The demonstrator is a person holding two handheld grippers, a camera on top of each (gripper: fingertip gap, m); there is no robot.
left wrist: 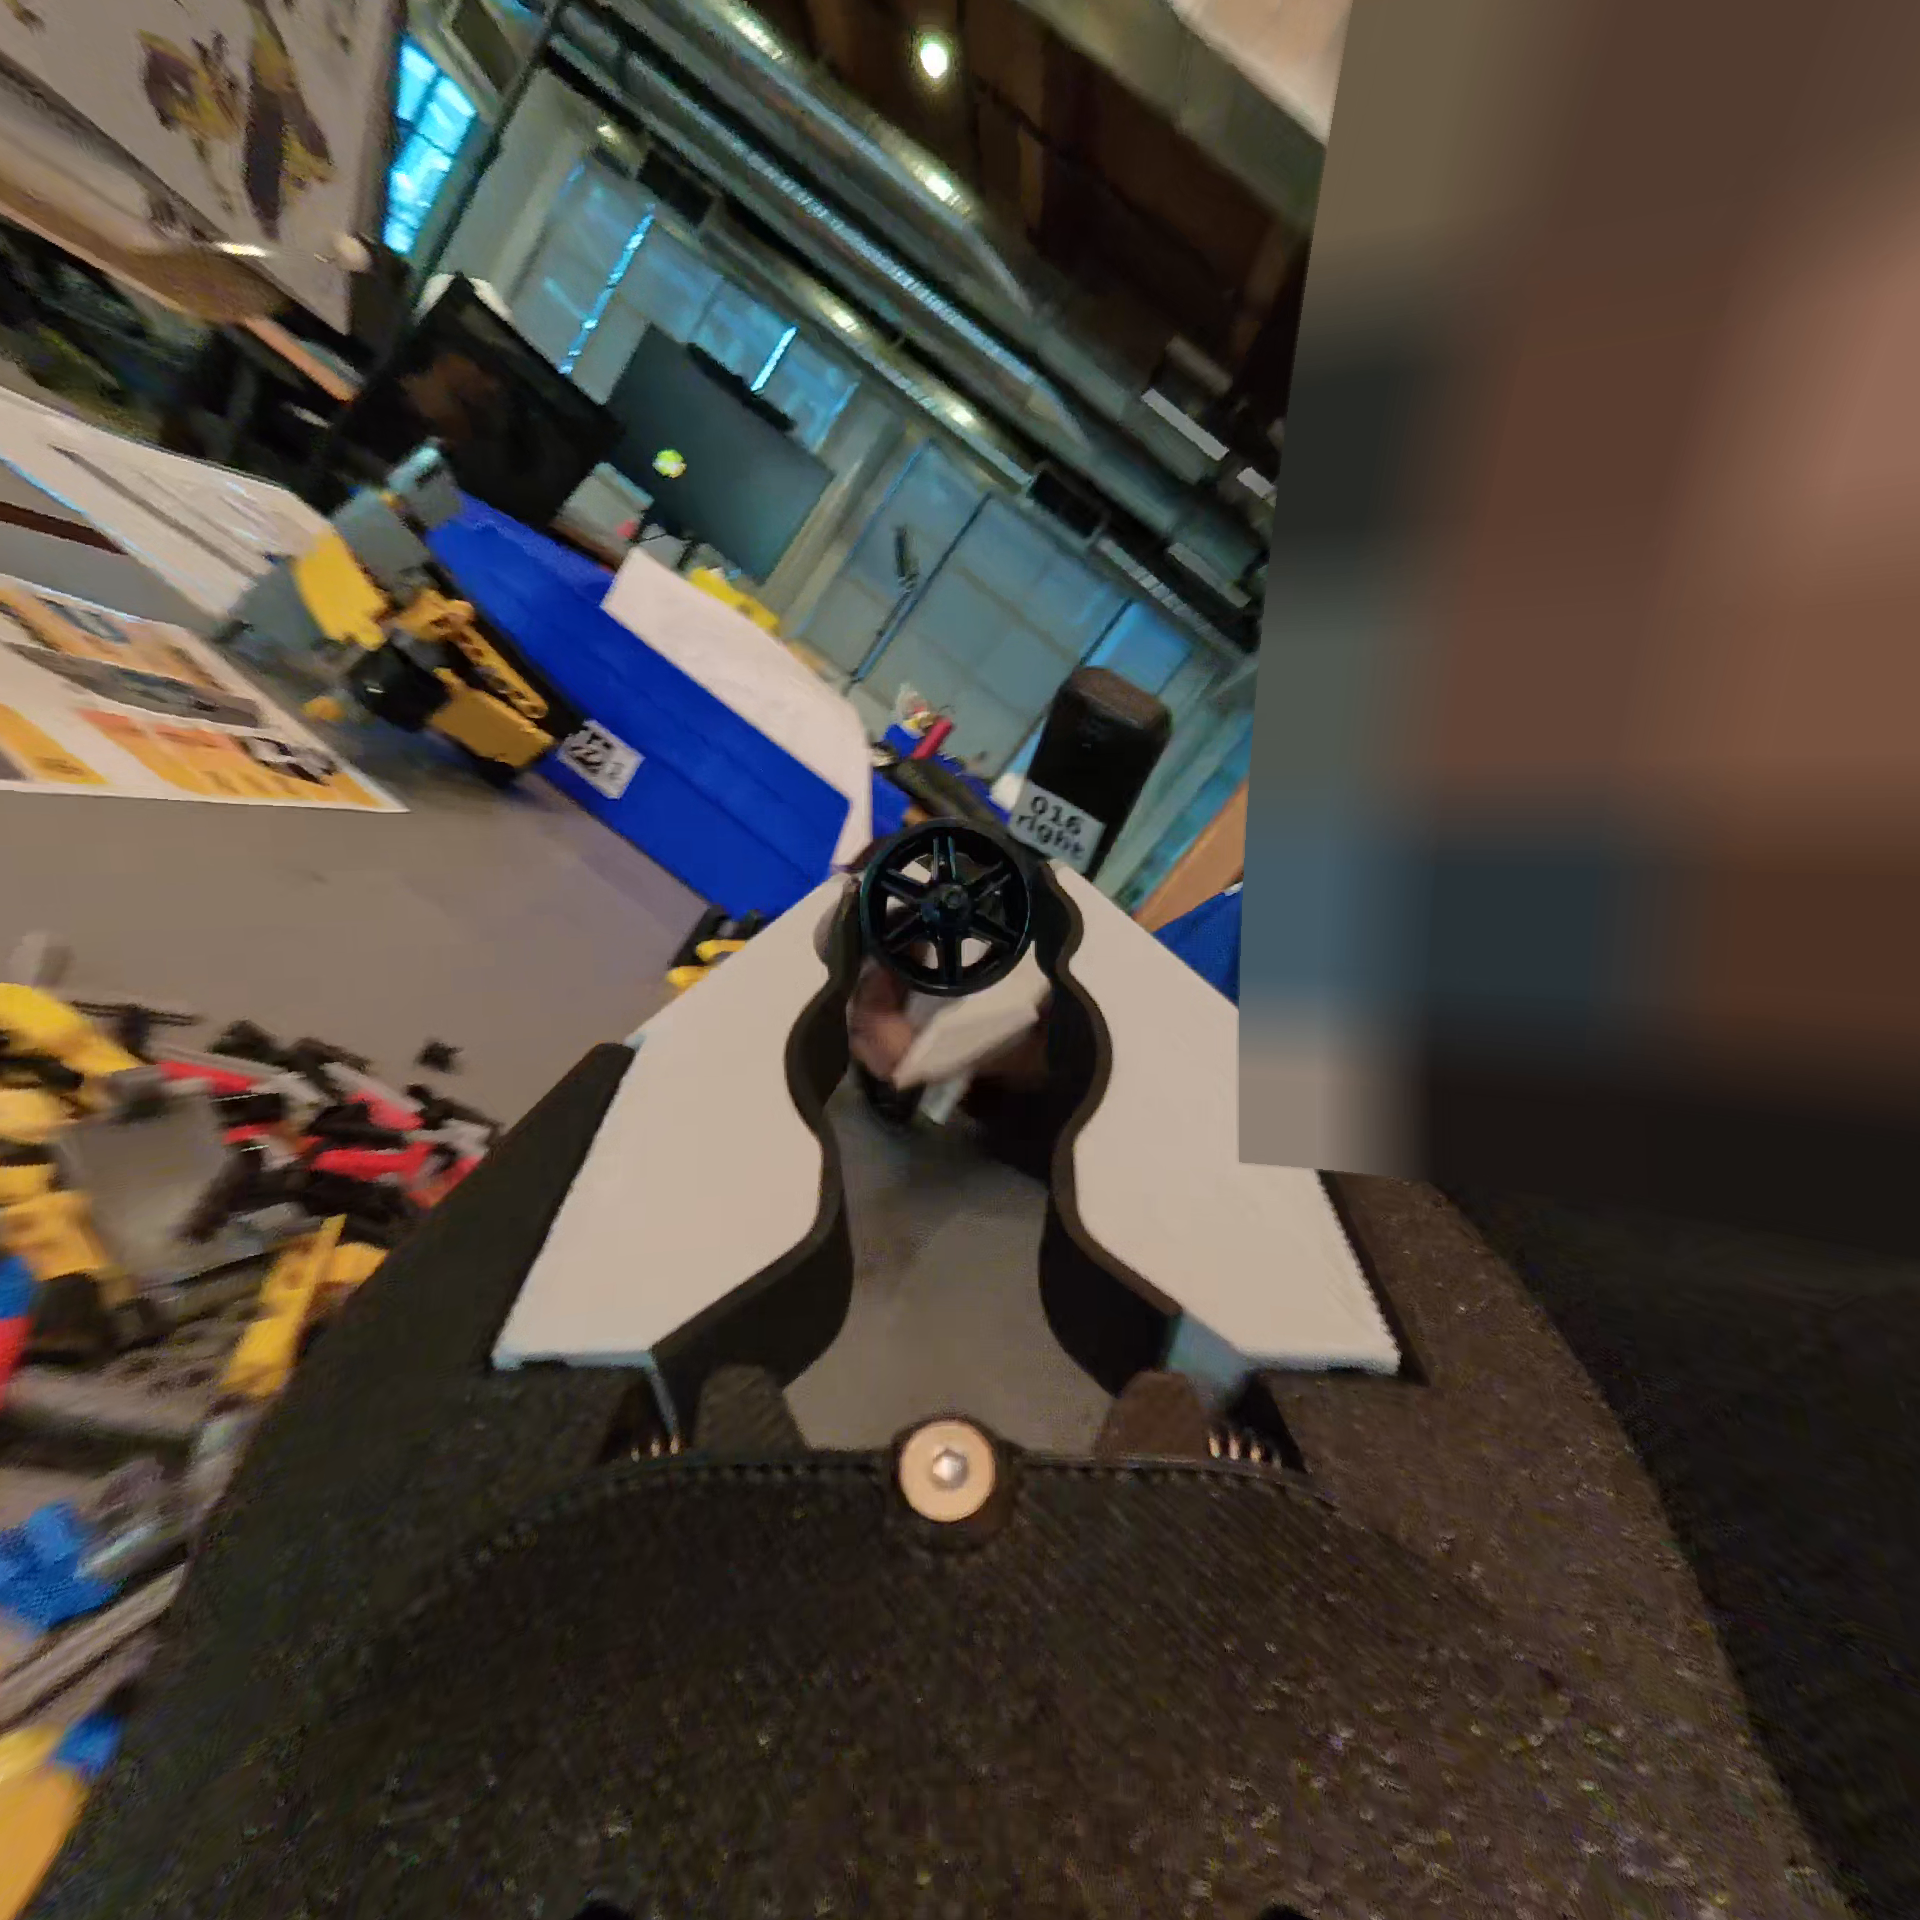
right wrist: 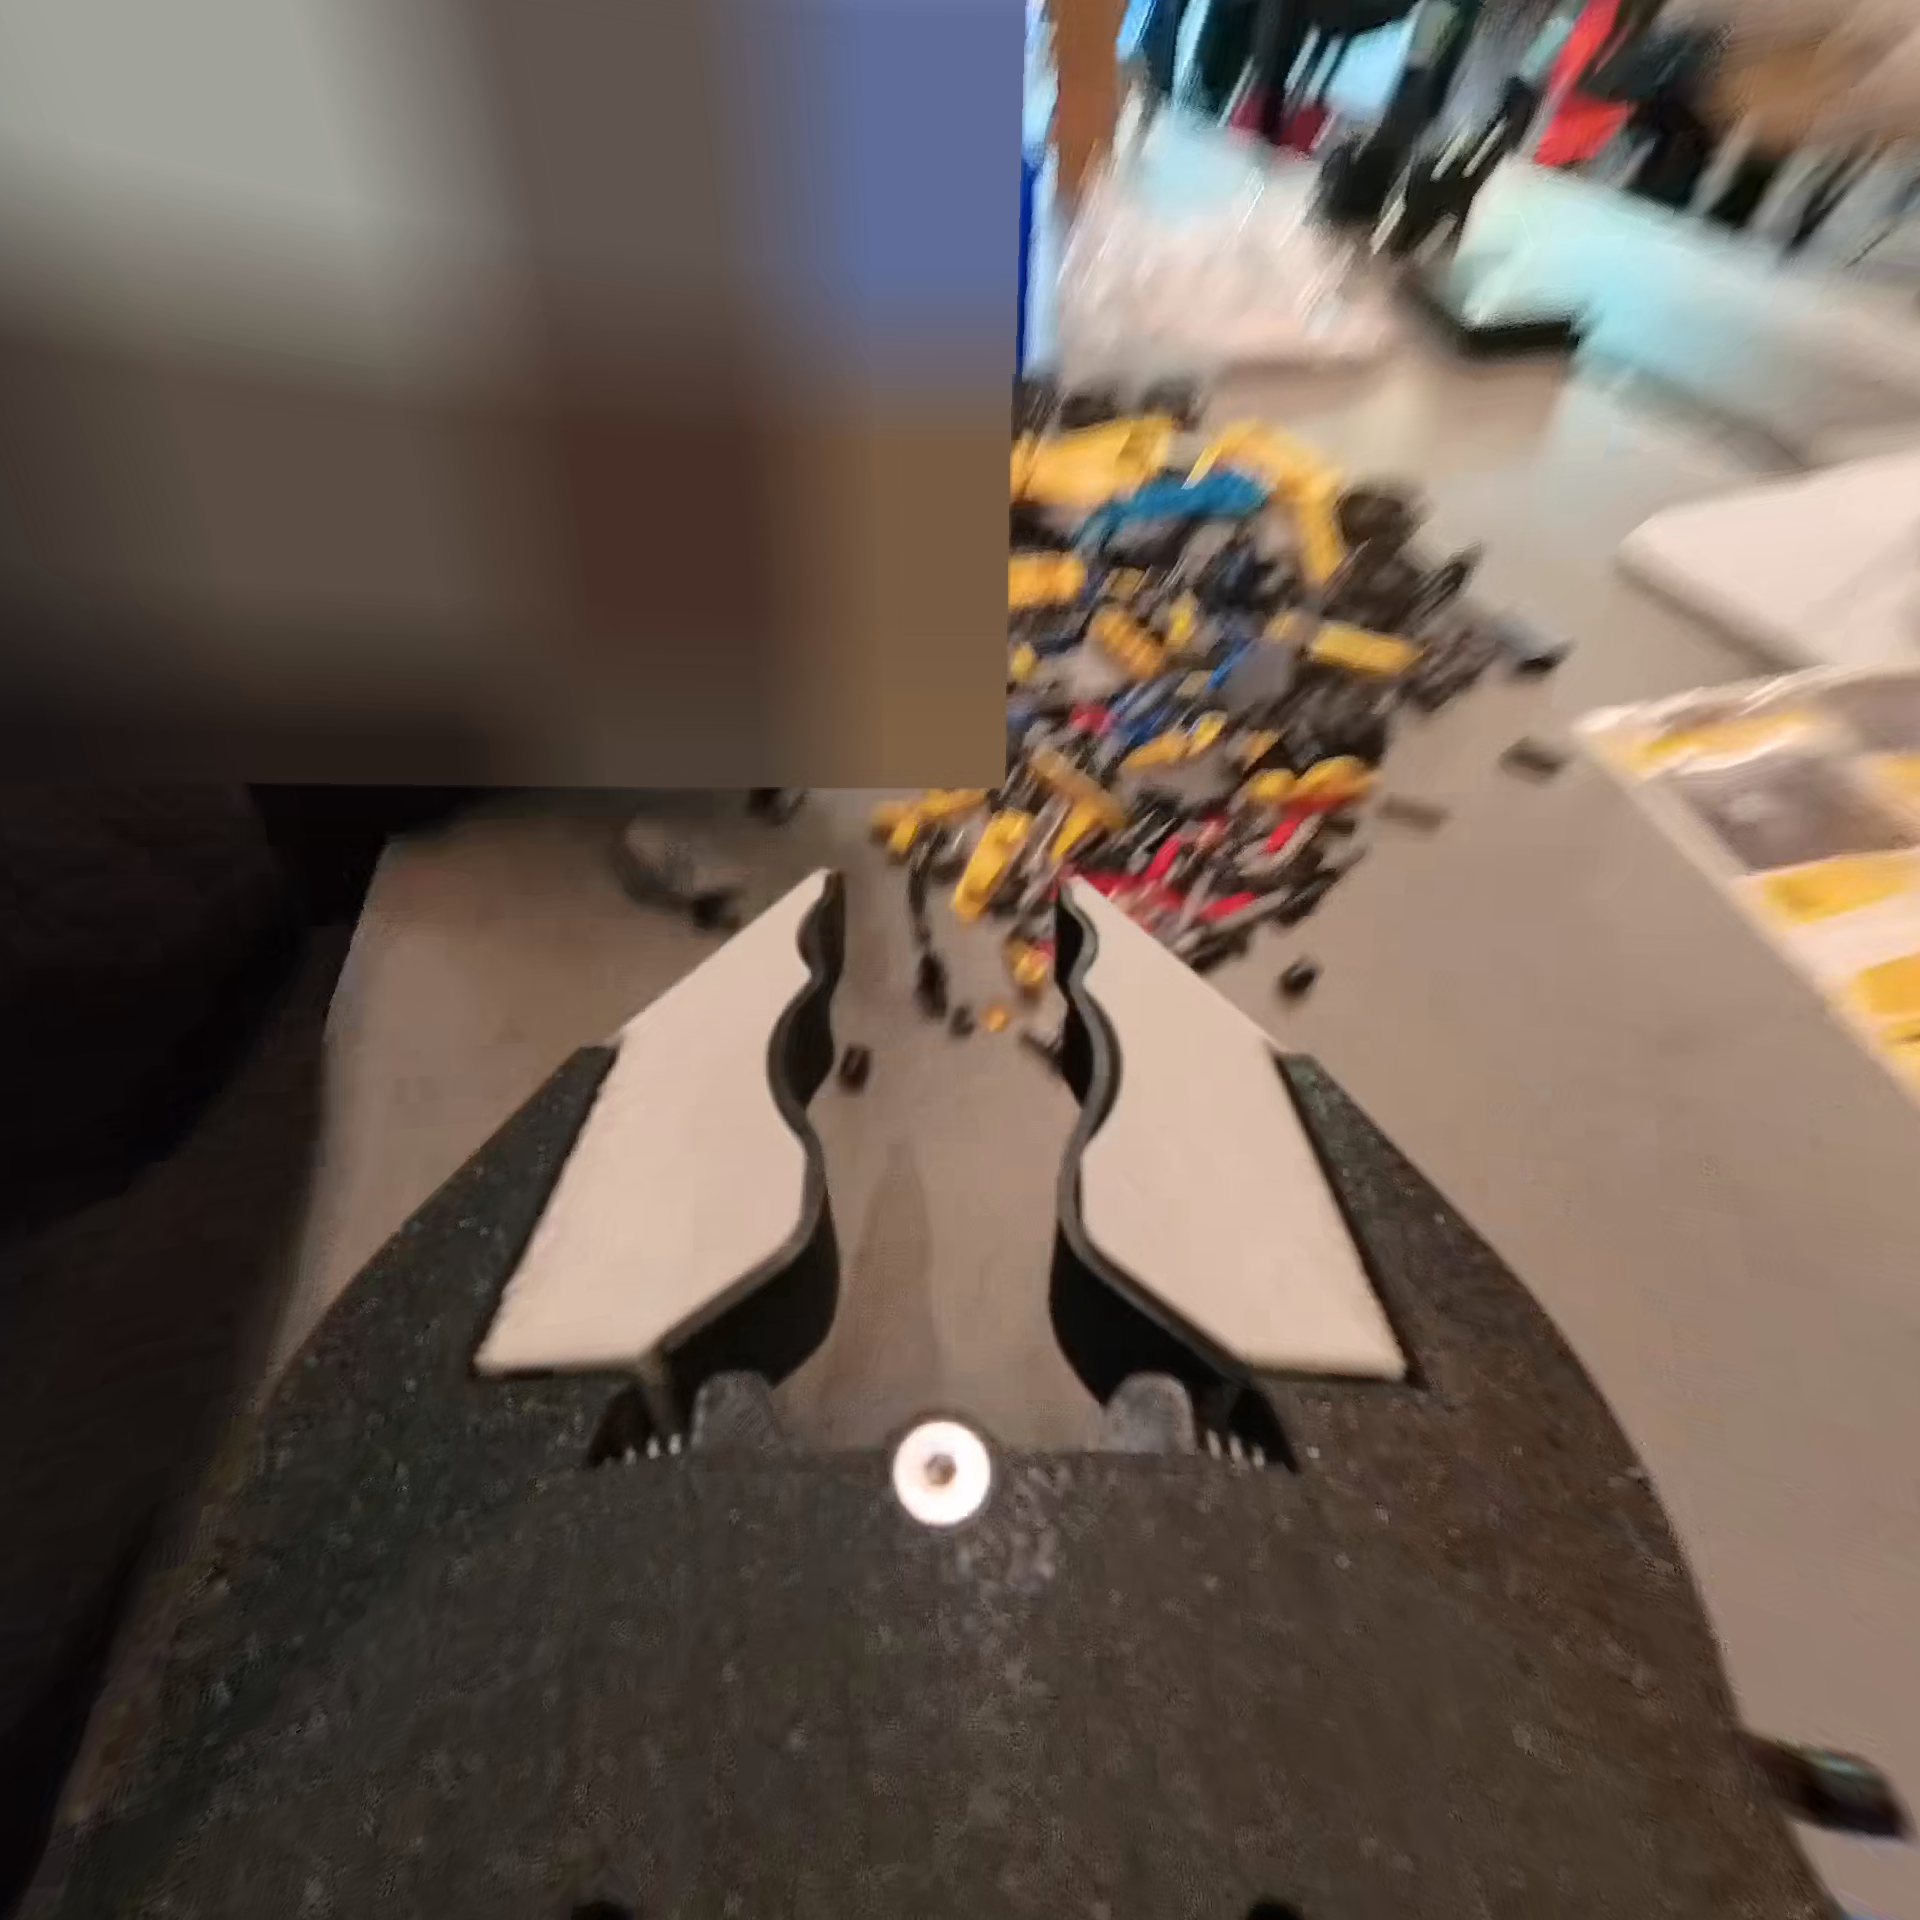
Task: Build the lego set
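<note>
My left gripper is shut on a small black spoked toy wheel, held at the fingertips well above the grey table. The other gripper's black body with a white tag shows just behind the wheel. My right gripper is open and empty, its fingertips over the near edge of a pile of loose yellow, black, blue and red toy building pieces on the grey table. The right wrist view is motion-blurred.
A partly built yellow and grey toy vehicle stands beside a blue box. Printed instruction sheets lie at the left and also at the right of the right wrist view. A loose piece pile lies lower left.
</note>
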